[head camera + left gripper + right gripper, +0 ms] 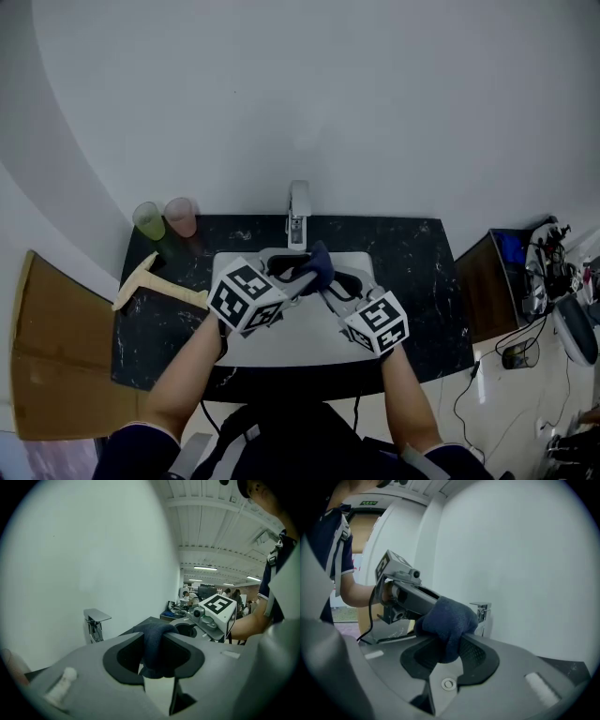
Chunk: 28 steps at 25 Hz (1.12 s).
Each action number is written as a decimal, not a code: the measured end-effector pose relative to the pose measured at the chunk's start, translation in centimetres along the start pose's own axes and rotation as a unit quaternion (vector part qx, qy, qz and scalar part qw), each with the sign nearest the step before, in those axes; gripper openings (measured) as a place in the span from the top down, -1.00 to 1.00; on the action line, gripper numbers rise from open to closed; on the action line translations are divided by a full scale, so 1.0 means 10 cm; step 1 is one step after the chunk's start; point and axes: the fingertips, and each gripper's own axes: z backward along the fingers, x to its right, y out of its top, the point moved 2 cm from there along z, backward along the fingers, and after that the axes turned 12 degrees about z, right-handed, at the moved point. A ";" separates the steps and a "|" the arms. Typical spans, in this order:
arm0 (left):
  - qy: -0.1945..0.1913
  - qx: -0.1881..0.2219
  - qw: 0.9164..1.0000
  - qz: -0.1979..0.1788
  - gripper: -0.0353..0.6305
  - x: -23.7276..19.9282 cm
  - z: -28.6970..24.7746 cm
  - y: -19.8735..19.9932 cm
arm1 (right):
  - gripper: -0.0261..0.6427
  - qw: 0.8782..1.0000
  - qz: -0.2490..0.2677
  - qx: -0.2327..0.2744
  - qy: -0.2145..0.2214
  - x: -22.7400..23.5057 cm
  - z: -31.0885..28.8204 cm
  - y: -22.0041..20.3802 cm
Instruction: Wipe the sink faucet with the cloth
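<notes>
A bunched dark blue cloth (319,265) hangs over the white sink (291,342), just in front of the chrome faucet (298,211). My left gripper (302,278) reaches in from the left and my right gripper (328,292) from the right, their tips meeting at the cloth. In the left gripper view the cloth (153,637) fills the gap between the jaws and is pinched there, with the faucet (96,623) beyond on the left. In the right gripper view the cloth (447,620) is also clamped between the jaws, and the faucet (482,613) stands close behind it.
A green cup (148,220) and a pink cup (180,216) stand at the back left of the black counter (412,253). A wooden T-shaped tool (150,281) lies on the left. Cardboard (47,347) leans far left; a cluttered cabinet (506,272) stands right.
</notes>
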 end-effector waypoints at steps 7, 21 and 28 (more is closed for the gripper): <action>0.091 -0.008 0.996 0.018 0.53 -0.28 -0.03 -0.16 | 0.62 0.996 0.000 -0.073 -0.045 0.61 -0.11 -0.49; 0.181 -0.025 0.979 0.092 0.53 -0.44 -0.06 -0.60 | 0.62 0.973 0.019 -0.228 0.013 1.25 -1.36 -0.93; 0.170 -0.027 0.980 0.096 0.53 -0.43 -0.03 -0.61 | 0.62 0.981 -0.020 -0.190 0.021 1.19 -1.41 -0.82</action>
